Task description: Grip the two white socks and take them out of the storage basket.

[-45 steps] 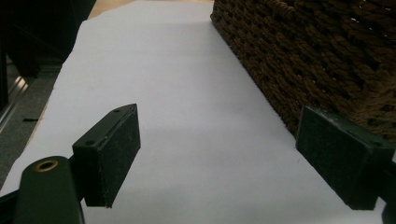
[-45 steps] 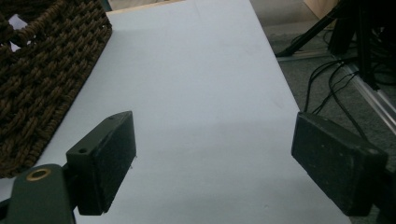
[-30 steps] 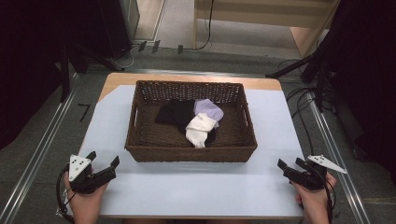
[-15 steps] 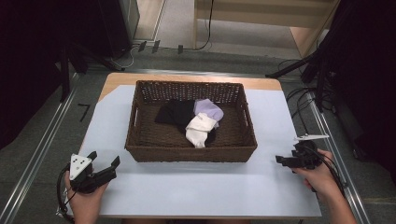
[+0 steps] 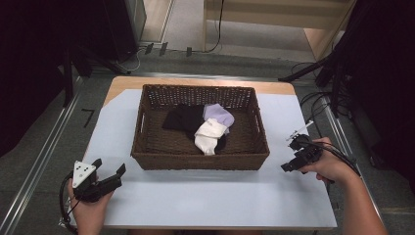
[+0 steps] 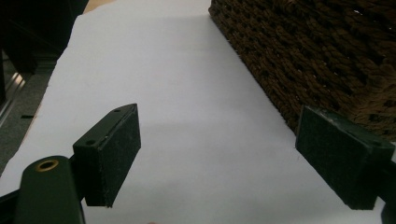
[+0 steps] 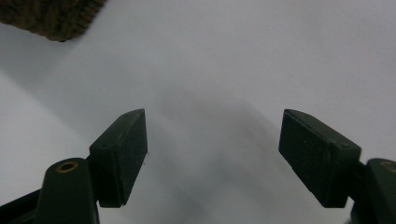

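In the high view, a brown wicker basket (image 5: 200,149) is seen in the middle of a white sheet (image 5: 205,196) on the table, its long axis running left to right. Inside it a black cloth (image 5: 182,117), a lilac cloth (image 5: 219,113) and a white cloth (image 5: 209,134) are bunched together right of centre. The left gripper (image 5: 109,175) is held near the sheet's front left corner, jaws spread and pointed right and slightly away, toward the basket's front left corner. The right gripper (image 5: 292,155) is held just beside the basket's right end, pointed at it.

In the left gripper view, the jaws are parted with nothing between them; the basket's woven wall (image 6: 317,56) is seen just beyond the right jaw.

In the right gripper view, the jaws are wide apart and empty above the bare sheet (image 7: 243,60); a corner of the basket (image 7: 51,16) is seen at top left.
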Action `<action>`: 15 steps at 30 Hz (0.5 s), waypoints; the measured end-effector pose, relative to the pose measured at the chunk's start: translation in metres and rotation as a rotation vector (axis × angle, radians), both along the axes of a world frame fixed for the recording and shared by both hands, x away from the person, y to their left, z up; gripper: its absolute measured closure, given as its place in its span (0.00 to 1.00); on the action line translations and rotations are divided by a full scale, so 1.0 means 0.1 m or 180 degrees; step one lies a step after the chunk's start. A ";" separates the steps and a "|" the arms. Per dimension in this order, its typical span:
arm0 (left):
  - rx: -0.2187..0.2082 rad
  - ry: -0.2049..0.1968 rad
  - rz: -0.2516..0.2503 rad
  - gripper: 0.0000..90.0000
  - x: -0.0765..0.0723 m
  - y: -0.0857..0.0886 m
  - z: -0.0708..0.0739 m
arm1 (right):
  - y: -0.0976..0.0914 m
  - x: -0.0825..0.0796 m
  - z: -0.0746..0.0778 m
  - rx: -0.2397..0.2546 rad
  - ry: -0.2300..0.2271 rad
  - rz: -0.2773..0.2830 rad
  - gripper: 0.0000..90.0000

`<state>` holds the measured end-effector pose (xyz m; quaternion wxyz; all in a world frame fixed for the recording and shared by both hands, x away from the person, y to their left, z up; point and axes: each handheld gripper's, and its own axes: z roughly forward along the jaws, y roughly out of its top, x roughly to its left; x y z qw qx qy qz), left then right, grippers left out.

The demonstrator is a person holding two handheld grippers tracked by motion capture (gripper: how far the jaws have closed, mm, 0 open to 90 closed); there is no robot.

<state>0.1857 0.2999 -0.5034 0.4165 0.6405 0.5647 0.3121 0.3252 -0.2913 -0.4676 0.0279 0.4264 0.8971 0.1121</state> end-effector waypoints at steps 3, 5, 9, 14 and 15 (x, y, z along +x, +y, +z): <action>-0.0001 0.0000 -0.0004 0.17 0.00 0.00 0.00 | 0.11 0.07 0.04 -0.0119 0.0209 0.0197 0.25; -0.0002 -0.0002 -0.0004 0.17 0.00 0.00 0.00 | 0.15 0.09 0.07 -0.0228 0.0289 0.0275 0.24; 0.0011 0.0013 -0.0006 0.17 0.00 0.00 0.00 | 0.17 0.16 0.16 -0.0276 0.0254 0.0226 0.24; 0.0026 0.0012 -0.0006 0.17 0.00 -0.01 0.00 | 0.19 0.19 0.28 -0.0262 0.0203 0.0254 0.23; 0.0025 0.0012 -0.0005 0.17 0.00 -0.01 0.00 | 0.21 0.19 0.30 -0.0267 0.0201 0.0285 0.24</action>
